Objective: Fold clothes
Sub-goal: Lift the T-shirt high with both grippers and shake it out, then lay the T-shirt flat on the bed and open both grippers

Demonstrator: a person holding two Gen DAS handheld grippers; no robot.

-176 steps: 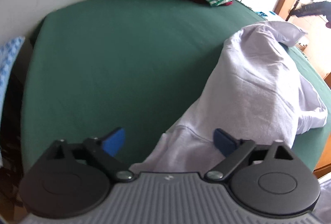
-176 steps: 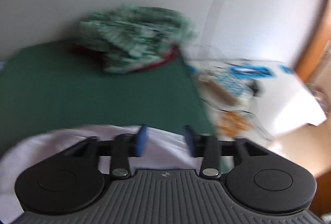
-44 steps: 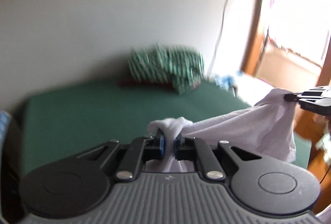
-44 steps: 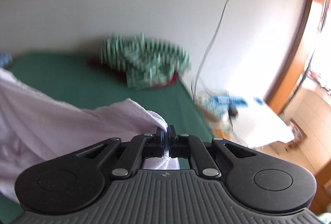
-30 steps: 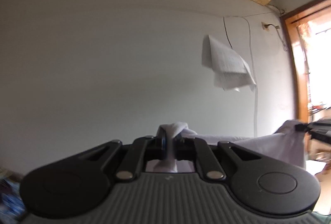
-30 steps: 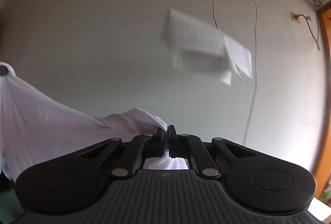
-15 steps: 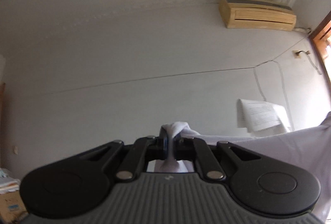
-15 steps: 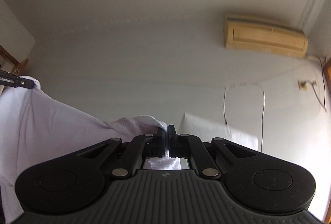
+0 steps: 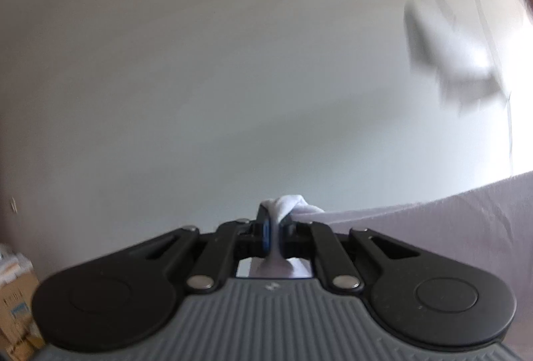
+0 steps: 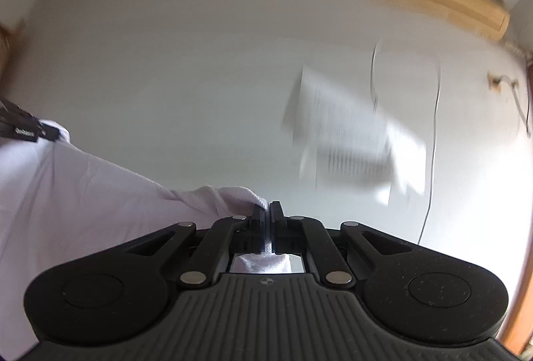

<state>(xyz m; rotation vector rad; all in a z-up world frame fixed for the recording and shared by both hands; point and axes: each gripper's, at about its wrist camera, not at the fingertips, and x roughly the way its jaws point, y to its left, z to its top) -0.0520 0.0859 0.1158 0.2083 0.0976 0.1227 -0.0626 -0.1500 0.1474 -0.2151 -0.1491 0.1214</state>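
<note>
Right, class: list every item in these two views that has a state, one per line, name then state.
Left gripper: jaws shut on cloth.
Right gripper: jaws shut on cloth.
Pale lilac-white cotton garment: lifted, spread between both grippers.
White paper sheets on wall: hanging, blurred.

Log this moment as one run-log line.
left gripper: shut on white garment | right gripper: shut on white garment | garment spread between grippers | cameras face wall
</note>
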